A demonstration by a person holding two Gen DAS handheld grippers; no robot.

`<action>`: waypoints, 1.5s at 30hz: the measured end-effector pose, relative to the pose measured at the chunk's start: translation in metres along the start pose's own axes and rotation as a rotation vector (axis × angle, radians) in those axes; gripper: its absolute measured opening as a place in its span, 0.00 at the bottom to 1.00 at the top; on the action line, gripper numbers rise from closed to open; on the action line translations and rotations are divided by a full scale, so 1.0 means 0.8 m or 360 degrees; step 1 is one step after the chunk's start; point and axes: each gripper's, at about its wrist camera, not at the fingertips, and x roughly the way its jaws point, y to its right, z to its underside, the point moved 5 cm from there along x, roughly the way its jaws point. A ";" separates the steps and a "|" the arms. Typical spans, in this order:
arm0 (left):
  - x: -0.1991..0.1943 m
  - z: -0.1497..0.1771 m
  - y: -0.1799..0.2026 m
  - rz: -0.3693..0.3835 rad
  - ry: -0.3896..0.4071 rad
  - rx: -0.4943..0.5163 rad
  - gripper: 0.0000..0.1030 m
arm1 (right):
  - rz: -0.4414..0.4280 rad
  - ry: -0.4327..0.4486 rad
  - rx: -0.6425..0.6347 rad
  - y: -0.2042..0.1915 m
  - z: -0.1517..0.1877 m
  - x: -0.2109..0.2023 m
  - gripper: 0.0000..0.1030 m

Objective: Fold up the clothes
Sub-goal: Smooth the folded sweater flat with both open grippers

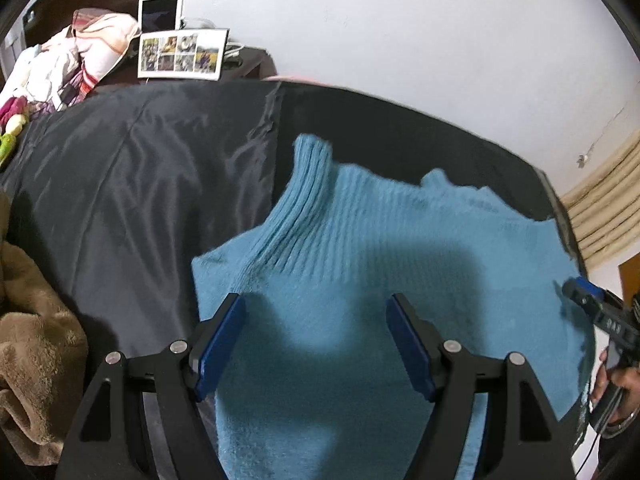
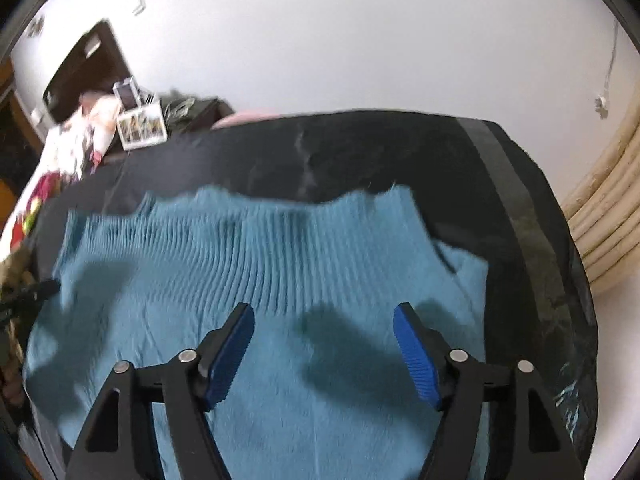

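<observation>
blue sweater (image 1: 360,280) flat, black cover (image 1: 140,168)

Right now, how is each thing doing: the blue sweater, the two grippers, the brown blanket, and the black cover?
Blue sweater: lying spread on the black cover, held by neither gripper.
Left gripper: open, over the sweater, nothing between its pads.
Right gripper: open, over the sweater, nothing gripped.
Brown blanket: bunched up beside the black cover.
Black cover: spread out, wrinkled.

One blue sweater (image 1: 360,280), one black sheet (image 1: 140,184), one brown blanket (image 1: 36,340), two hand-held grippers.
</observation>
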 end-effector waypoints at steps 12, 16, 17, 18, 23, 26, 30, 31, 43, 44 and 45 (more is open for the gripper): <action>0.021 0.006 -0.032 -0.0062 -0.0047 -0.0118 0.85 | 0.0060 -0.0051 -0.0041 -0.002 0.021 0.031 0.88; 0.004 0.005 -0.026 -0.0069 0.0006 -0.0086 0.85 | 0.0064 -0.0079 -0.0030 0.001 0.020 0.033 0.88; -0.004 0.004 -0.024 -0.0060 0.0030 -0.0077 0.85 | 0.0067 -0.0093 -0.0020 0.001 0.019 0.034 0.88; -0.012 0.002 -0.020 -0.0045 0.0053 -0.0062 0.85 | 0.0072 -0.0097 -0.0002 0.002 0.018 0.031 0.89; -0.039 0.003 0.011 0.0059 0.0099 0.0046 0.85 | 0.0045 -0.0002 0.0045 -0.005 0.027 -0.004 0.89; -0.042 0.010 0.034 0.0136 0.0077 0.0119 0.85 | 0.0026 -0.0007 0.0040 -0.012 0.040 -0.014 0.89; -0.017 0.034 0.043 0.0136 -0.0020 0.0171 0.85 | 0.0017 -0.0080 0.0035 -0.018 0.063 -0.008 0.89; -0.011 0.039 0.043 0.0117 -0.0039 0.0178 0.85 | 0.0031 -0.0109 0.0024 -0.020 0.066 -0.003 0.89; -0.013 0.057 0.045 0.0022 -0.0052 0.0205 0.85 | -0.0077 -0.0114 0.0070 -0.005 0.070 -0.004 0.95; -0.017 0.057 0.046 0.0028 -0.0052 0.0190 0.85 | -0.0105 -0.0096 0.0108 0.002 0.071 -0.010 0.95; -0.020 0.057 0.048 0.0032 -0.0048 0.0185 0.85 | -0.0133 -0.0077 0.0146 0.008 0.073 -0.017 0.95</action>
